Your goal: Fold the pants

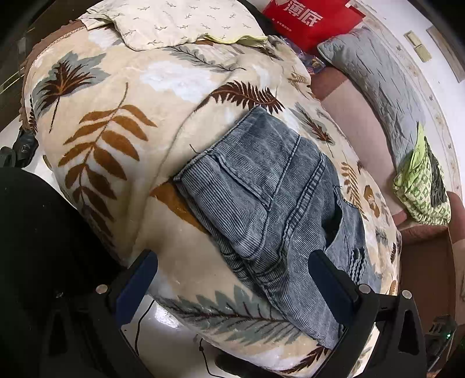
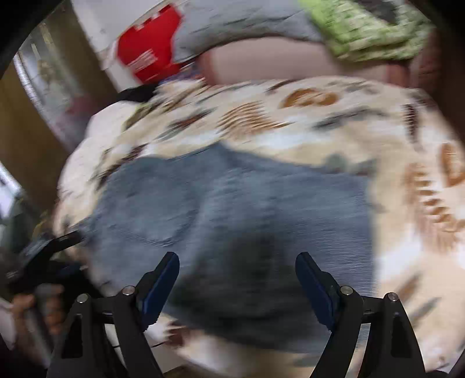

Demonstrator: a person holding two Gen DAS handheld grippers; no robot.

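Blue-grey corduroy pants (image 1: 270,200) lie folded into a compact bundle on a cream blanket with a leaf print (image 1: 122,139). My left gripper (image 1: 232,270) is open and empty, its jaws spread wide just above the near end of the pants. In the right wrist view, which is motion-blurred, the pants (image 2: 232,209) lie on the same blanket (image 2: 319,122). My right gripper (image 2: 237,273) is open and empty over the near edge of the pants. The other gripper (image 2: 43,250) shows at the left there.
A cream pillowcase (image 1: 180,23) lies at the blanket's far end. A red bag (image 1: 308,20), a grey quilted pillow (image 1: 375,81) and a green patterned cloth (image 1: 421,186) sit on the pink sofa (image 1: 354,116) to the right. A dark garment (image 1: 35,232) is at left.
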